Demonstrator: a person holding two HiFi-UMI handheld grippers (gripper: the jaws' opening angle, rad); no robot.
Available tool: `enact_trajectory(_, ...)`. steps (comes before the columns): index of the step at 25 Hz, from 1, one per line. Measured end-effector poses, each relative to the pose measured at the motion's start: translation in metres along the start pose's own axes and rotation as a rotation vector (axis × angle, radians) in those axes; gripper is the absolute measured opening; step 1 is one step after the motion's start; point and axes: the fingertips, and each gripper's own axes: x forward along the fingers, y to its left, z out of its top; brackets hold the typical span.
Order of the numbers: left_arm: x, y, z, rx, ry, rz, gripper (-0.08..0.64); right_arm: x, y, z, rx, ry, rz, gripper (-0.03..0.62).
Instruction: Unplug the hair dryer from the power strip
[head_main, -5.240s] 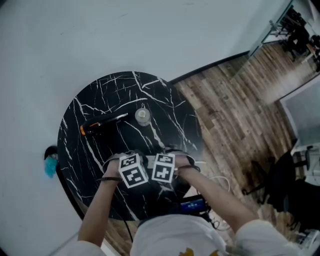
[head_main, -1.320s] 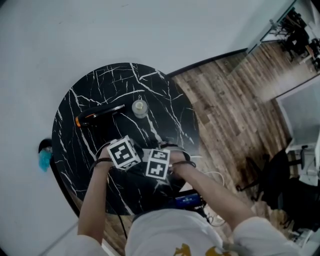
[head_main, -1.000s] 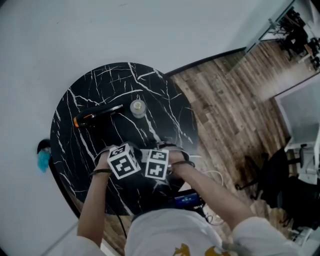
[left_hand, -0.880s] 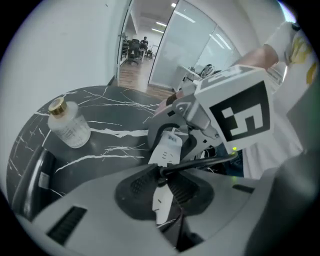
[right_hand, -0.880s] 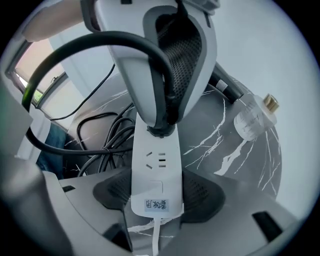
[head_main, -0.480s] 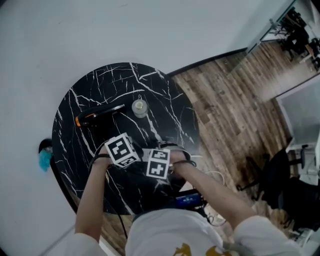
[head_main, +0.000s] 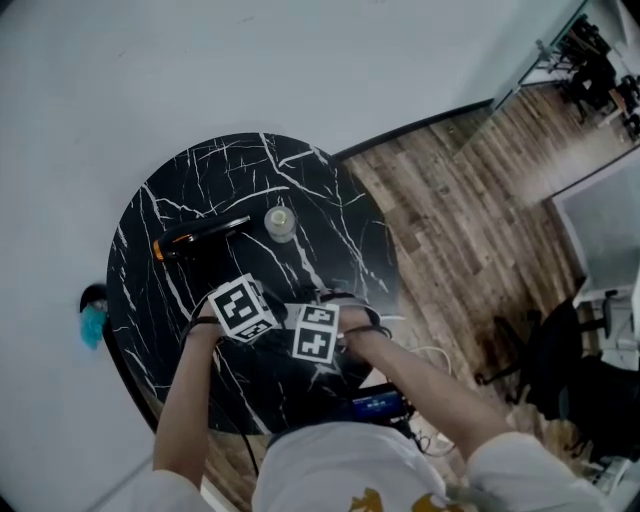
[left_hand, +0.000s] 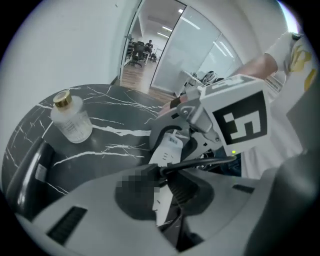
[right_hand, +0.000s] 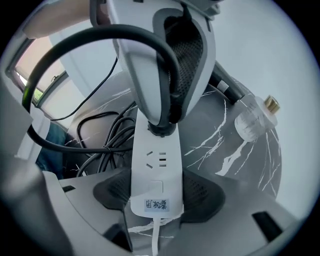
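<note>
My right gripper (right_hand: 156, 192) is shut on the white power strip (right_hand: 155, 165), with a pad pressing each long side. It holds the strip down on the black marble table (head_main: 330, 210). At the strip's far end sits the black plug (right_hand: 163, 128), and my left gripper (left_hand: 160, 180) reaches down from above and is shut on that plug (left_hand: 147, 175). The plug's black cord (right_hand: 75, 37) arcs away to the left. The black hair dryer (head_main: 195, 238) with an orange end lies at the table's left side, apart from both grippers.
A small clear bottle (head_main: 281, 222) with a gold cap stands behind the grippers, near the hair dryer. A bundle of black cords (right_hand: 100, 132) lies beside the strip. The table's front edge is close to the person's body; wooden floor (head_main: 470, 220) lies to the right.
The left gripper's marker cube has rolled slightly while staying over the plug. The right gripper has kept still on the strip.
</note>
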Motion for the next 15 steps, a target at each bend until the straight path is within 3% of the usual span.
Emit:
enact_trajectory(3,-0.001,-0.005,0.001,0.081,0.028,0.093,0.051,-0.001,-0.001,0.001,0.02,0.011,0.003,0.27)
enact_trajectory(5,0.001,-0.005,-0.008,0.077,0.051,0.14,0.049,0.0,-0.001,0.001,0.013,0.016,-0.001,0.27)
enact_trajectory(8,-0.003,0.003,-0.005,0.007,0.016,0.089,0.051,0.001,-0.001,0.001,-0.019,0.026,-0.001,0.269)
enact_trajectory(10,-0.003,-0.001,0.003,0.002,-0.013,0.051,0.052,0.001,0.0,0.0,-0.011,0.033,0.005,0.27)
enact_trajectory(13,-0.005,-0.003,0.0,0.069,0.031,0.133,0.049,0.0,-0.002,0.001,0.001,0.044,0.007,0.27)
enact_trajectory(15,-0.004,0.003,-0.001,0.07,0.029,0.15,0.049,0.0,-0.003,0.001,0.005,0.038,0.008,0.27)
